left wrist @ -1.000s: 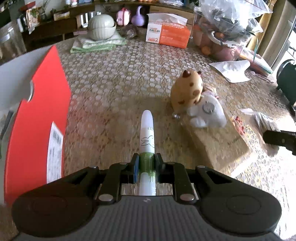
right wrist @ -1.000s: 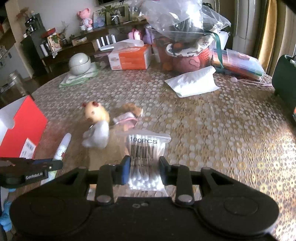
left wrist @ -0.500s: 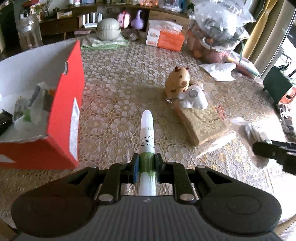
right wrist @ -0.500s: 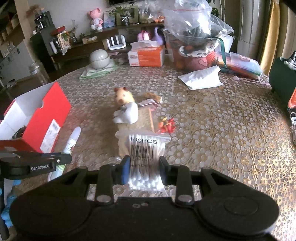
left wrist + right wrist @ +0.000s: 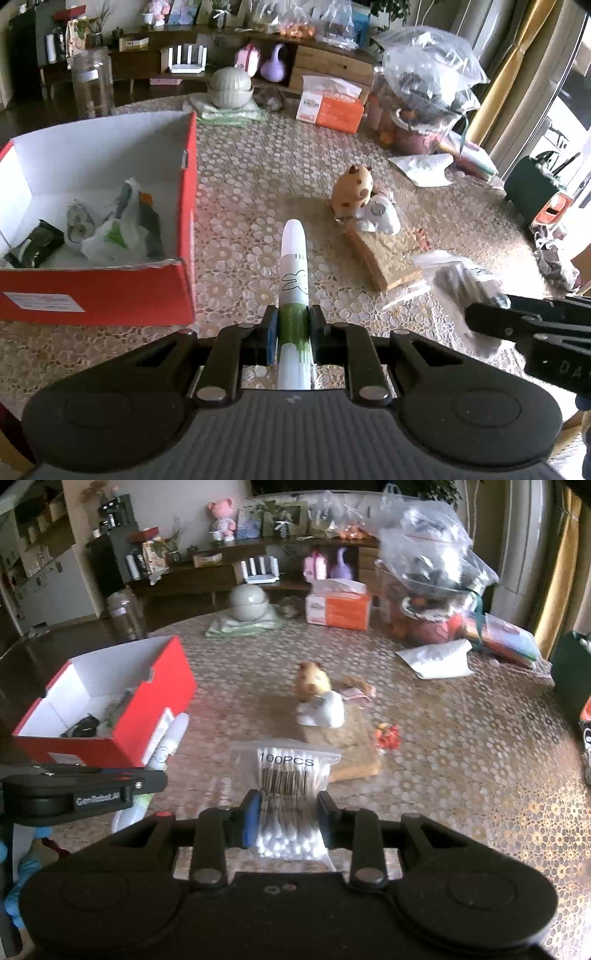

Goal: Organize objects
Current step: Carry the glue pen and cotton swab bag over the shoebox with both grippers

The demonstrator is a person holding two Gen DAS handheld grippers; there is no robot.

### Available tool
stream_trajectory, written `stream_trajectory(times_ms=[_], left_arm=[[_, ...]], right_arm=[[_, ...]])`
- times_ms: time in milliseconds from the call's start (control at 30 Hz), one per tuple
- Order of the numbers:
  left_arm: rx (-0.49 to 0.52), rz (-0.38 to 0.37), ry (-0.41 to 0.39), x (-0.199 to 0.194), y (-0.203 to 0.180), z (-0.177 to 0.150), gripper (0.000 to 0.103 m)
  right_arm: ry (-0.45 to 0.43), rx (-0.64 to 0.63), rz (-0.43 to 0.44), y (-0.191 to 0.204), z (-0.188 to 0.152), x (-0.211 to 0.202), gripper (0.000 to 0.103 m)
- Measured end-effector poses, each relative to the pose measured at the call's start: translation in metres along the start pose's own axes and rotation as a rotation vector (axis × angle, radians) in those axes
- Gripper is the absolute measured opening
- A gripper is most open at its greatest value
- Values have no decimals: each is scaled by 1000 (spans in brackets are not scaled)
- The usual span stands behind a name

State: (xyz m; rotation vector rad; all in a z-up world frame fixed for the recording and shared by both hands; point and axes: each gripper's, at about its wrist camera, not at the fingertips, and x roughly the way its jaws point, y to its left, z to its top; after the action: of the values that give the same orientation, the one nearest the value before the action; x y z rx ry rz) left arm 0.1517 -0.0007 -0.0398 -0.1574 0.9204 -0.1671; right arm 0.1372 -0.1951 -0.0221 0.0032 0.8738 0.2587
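Holding pen point(image 5: 293, 273) clamped in left claw point(image 5: 293, 334), long axis pointing ahead; red box point(image 5: 110, 295) lies left, nearer this claw. Right claw point(image 5: 288, 816) pinching cotton swab bag point(image 5: 290, 794), farther off.

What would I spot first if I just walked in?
Probably the bright red box, open on the left of the table with small things already inside. Then the two grippers: the left gripper pinches a white and green tube, and the right gripper squeezes a bag of cotton swabs.
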Motion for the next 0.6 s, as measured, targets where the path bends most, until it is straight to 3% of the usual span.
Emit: stream_trajectory(times_ms=[367, 600], left_arm=[[-32, -15, -54, -47, 42, 3, 16], [-60, 13, -94, -68, 78, 11, 16]], right_arm=[[-34, -84, 59, 72, 16, -8, 31], [-57, -143, 100, 121, 34, 2, 31]])
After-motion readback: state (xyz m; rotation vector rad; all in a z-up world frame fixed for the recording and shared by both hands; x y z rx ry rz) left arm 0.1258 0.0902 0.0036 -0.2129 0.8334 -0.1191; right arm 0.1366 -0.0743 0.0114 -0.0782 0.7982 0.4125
